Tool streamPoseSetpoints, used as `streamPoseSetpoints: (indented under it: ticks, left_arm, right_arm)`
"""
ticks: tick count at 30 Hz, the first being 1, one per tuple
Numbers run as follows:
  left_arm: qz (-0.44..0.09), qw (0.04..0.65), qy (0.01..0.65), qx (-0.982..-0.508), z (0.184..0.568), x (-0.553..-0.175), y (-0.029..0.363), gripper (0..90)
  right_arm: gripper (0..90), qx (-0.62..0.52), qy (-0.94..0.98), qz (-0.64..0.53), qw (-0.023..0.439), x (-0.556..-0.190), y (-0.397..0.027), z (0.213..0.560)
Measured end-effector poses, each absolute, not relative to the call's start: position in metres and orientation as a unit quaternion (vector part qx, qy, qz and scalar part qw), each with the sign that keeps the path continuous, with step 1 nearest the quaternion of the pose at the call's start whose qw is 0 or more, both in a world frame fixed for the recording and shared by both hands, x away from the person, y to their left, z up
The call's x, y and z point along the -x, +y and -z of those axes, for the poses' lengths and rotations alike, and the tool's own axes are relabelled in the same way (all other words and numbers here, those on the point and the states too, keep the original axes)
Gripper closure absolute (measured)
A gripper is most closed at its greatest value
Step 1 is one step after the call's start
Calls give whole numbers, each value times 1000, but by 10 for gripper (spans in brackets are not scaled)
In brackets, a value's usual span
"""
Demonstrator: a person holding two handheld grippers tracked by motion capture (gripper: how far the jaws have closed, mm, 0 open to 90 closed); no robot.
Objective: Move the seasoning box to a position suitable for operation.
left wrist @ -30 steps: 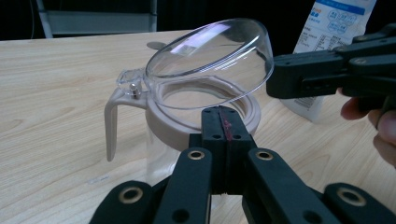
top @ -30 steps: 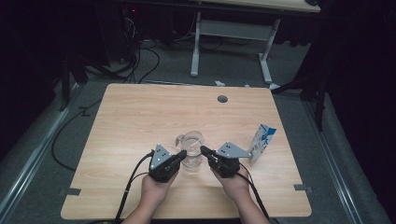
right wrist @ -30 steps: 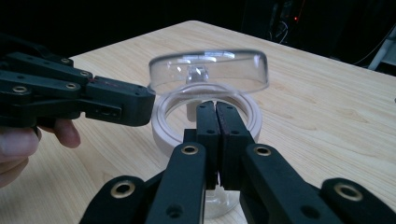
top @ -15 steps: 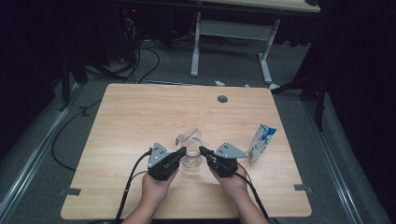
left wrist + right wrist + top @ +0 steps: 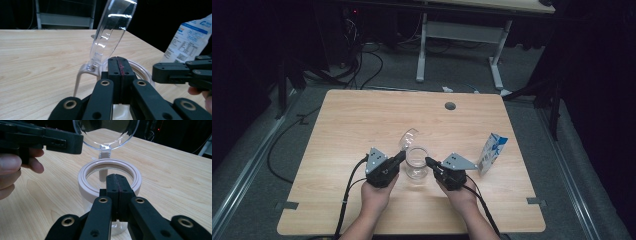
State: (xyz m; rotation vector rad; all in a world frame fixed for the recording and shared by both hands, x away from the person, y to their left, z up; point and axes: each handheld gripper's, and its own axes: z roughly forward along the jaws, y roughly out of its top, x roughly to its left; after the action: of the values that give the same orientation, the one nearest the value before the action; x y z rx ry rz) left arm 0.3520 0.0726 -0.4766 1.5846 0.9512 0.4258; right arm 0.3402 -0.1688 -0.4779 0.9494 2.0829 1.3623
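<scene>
Clear glossy jar on matt wood-grain table.
Smooth pinkish plastic rim, clear lid; printed paper carton at right.

In the left gripper view the shut fingers hide the near rim and body of the jar, and its raised lid runs off the top edge. The carton is cut by the right edge, its print too small to read. In the right gripper view the fingers cover the jar's near wall.
</scene>
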Motion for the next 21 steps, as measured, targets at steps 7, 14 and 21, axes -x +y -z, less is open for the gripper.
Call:
streamPoseSetpoints:
  ticks: [7, 14, 21]
  left_arm:
    - [-189, 576, 417, -678, 476, -357, 78, 899]
    - [-190, 568, 404, -692, 478, -349, 83, 894]
    - [-194, 512, 412, -728, 498, -339, 116, 831]
  right_arm:
    - [900, -345, 760, -497, 237, -340, -169, 478]
    - [899, -345, 761, -495, 238, -339, -168, 477]
    - [830, -345, 761, -494, 240, -332, -175, 476]
